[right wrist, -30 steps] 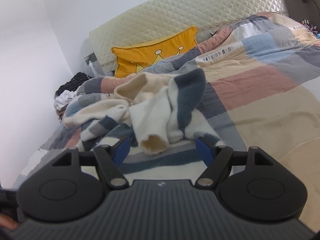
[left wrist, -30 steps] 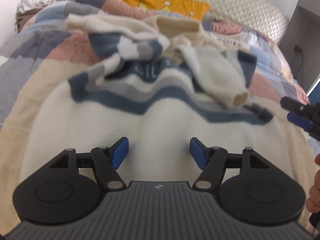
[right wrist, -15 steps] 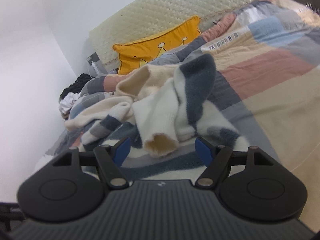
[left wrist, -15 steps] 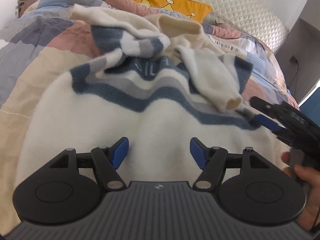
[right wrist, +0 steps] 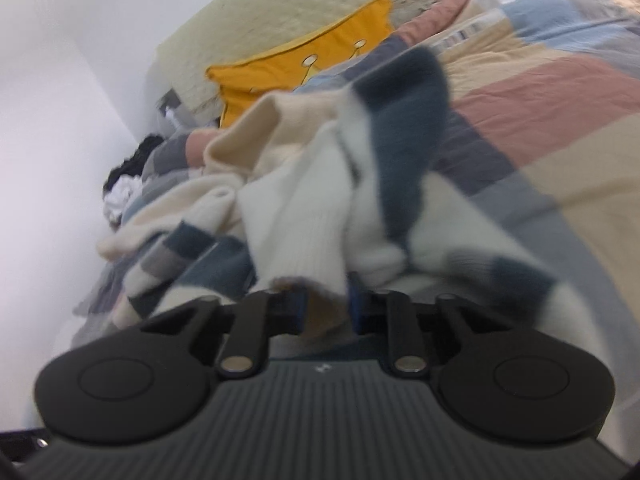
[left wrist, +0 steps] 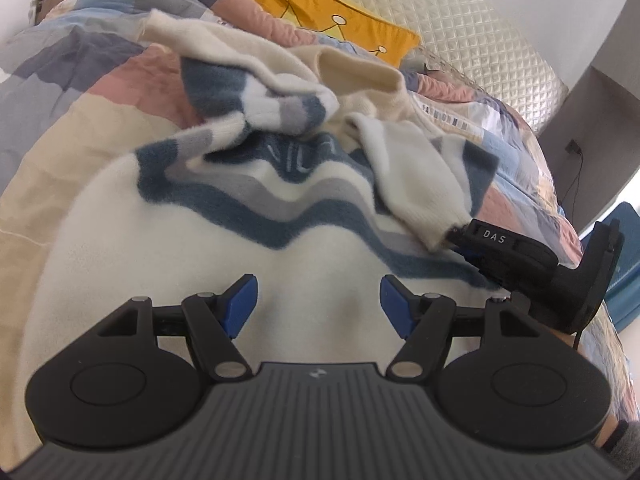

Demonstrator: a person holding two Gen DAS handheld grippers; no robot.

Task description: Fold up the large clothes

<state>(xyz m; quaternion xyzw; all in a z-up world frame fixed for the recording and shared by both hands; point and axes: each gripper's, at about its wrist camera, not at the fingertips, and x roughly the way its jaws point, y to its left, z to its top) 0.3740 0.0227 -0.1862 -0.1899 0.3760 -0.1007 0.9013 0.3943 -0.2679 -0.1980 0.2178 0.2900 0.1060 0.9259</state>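
Each tool is matte black with a ribbed grey base, two round discs, silver screws and blue pads: left tool, right tool, lettered "DAS".

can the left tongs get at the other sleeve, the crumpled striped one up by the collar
Probably yes. The left tongs hang open over the sweater's white body, and nothing lies between them and the striped sleeve ahead. The right tongs, just closed on the white cuff, sit off to the side.
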